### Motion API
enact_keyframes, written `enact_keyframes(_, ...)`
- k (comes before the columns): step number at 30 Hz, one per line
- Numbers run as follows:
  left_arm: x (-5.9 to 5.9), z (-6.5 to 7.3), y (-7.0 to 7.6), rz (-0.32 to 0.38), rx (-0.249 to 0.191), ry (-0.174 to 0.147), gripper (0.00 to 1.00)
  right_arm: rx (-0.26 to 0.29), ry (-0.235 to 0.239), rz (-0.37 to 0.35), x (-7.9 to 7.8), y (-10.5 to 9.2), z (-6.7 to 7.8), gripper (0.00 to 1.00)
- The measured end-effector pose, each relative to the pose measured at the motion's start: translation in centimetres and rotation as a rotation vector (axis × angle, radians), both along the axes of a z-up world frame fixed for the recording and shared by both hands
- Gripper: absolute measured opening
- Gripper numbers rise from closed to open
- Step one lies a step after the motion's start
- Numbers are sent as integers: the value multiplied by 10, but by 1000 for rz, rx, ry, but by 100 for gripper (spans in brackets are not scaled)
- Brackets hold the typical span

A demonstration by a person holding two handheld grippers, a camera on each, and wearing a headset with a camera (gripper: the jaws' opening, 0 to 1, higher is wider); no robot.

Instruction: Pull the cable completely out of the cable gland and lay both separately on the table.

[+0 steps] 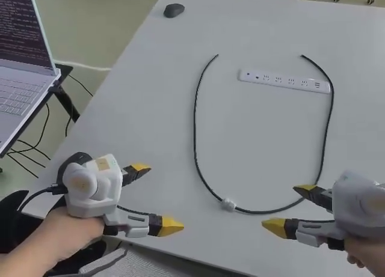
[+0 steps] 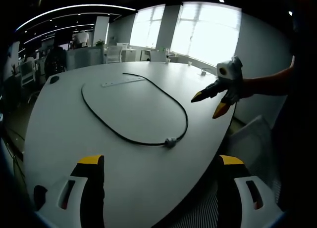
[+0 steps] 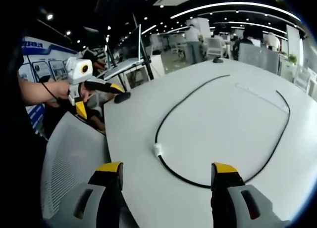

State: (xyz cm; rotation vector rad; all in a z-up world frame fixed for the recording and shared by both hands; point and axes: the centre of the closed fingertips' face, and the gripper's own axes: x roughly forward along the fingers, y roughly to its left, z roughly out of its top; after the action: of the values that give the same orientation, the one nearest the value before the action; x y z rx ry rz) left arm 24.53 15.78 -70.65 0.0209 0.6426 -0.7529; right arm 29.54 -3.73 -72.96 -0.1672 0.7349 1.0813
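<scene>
While untouched, gland [image 1: 228,204] btw 2 tongs [image 1: 163,197] [image 1: 280,206]

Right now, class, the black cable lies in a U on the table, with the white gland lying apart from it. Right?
No: the head view shows the white gland sitting on the cable, at the bottom of the U.

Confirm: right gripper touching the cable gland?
Apart. Head view shows bare table between the open right gripper and the cable gland.

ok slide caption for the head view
Open left gripper and right gripper flank the cable gland on a looped black cable on the table
</scene>
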Motion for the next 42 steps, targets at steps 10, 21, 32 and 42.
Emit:
enact_keyframes(10,1,-3,-1,-21,-4,8,93,-31,-1,24,9,21,-3,68)
enact_keyframes(21,-1,-3,-8,-52,-15,11,92,-106,2,94,16,44,-20,60)
enact_keyframes(32,7,-9,0,-65,-23,14,90,-165,27,166,14,63,-41,55)
enact_keyframes(42,10,-14,2,-71,-26,23,87,-217,40,226,16,71,-50,49)
